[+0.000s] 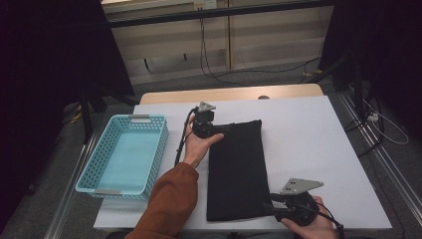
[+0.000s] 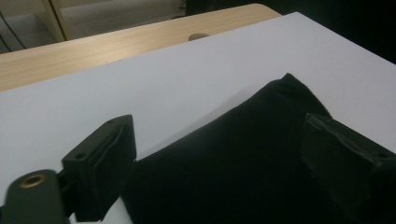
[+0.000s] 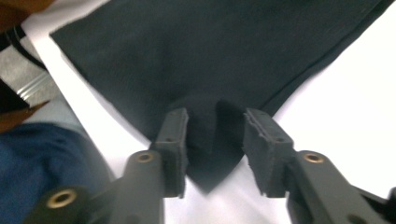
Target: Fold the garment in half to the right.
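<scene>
Folded black cloth (image 1: 235, 169), table centre: both grippers letting go, left gripper (image 1: 215, 130) at 11 o'clock corner, jaws wide apart; right gripper (image 1: 272, 205) at 5 o'clock corner, jaws parted around a raised fold; next, lift clear.

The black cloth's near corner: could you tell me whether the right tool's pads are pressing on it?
Apart. In the right gripper view the right tool straddles the black cloth corner, with a visible gap between each pad and the raised fold.

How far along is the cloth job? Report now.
Done: the black cloth lies folded flat on the table. In hand: the left gripper, jaws wide open, sits at its far corner; the right gripper has its jaws astride the near corner without pressing. Left, probably: moving it into the empty blue basket.
</scene>
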Demonstrator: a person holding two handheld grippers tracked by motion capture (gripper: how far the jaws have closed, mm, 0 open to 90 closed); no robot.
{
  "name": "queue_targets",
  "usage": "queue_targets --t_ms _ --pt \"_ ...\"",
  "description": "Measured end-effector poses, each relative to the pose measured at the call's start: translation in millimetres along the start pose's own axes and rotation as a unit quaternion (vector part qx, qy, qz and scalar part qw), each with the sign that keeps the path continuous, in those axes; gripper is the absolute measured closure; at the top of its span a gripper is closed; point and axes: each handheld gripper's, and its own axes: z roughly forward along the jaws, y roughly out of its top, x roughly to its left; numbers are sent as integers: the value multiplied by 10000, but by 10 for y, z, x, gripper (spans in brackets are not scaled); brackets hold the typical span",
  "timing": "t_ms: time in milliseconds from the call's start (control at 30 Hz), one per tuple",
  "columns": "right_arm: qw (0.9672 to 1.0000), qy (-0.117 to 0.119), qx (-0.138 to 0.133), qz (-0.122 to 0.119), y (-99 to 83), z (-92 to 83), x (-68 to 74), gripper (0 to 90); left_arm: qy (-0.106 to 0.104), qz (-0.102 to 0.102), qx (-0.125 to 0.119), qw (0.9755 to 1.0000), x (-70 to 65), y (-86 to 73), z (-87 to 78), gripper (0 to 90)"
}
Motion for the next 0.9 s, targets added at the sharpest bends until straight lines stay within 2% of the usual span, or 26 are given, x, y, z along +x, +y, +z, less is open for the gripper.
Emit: queue_targets --t_ms 33,133,233,300,433,533,600,667,800,833,900 --pt "10000 -8 -58 6 8 -5 -5 551 -64 -54 -8 10000 23 -19 -28 83" --pt "9998 8 -184 -24 34 -12 -15 508 -100 -45 -15 9999 36 -46 -76 64" --pt "9996 -7 -285 -23 55 -17 -31 480 -88 137 47 9999 33 -82 -126 60" --pt "9994 -35 -352 -17 66 -25 -42 457 -55 133 29 9999 34 -101 -167 60" --pt "9988 -79 -490 -13 86 -48 -53 437 -124 218 -36 9997 50 -137 -271 60" --pt "9987 -10 -508 -67 98 -43 -50 437 -124 230 -64 9996 50 -164 -322 60" --pt "9985 81 -515 -136 117 -25 -45 428 -137 332 -43 9993 48 -212 -400 60" --pt "9982 153 -533 -223 146 2 -48 421 -197 315 -71 9993 49 -247 -451 60" --pt "9978 270 -508 -319 188 68 -33 401 -179 346 -67 9992 36 -310 -515 60" --pt "9978 253 -489 -374 195 87 -23 389 -238 351 -65 9991 24 -350 -561 60" --pt "9976 326 -446 -423 207 113 -15 381 -199 365 -62 9991 15 -387 -607 60"
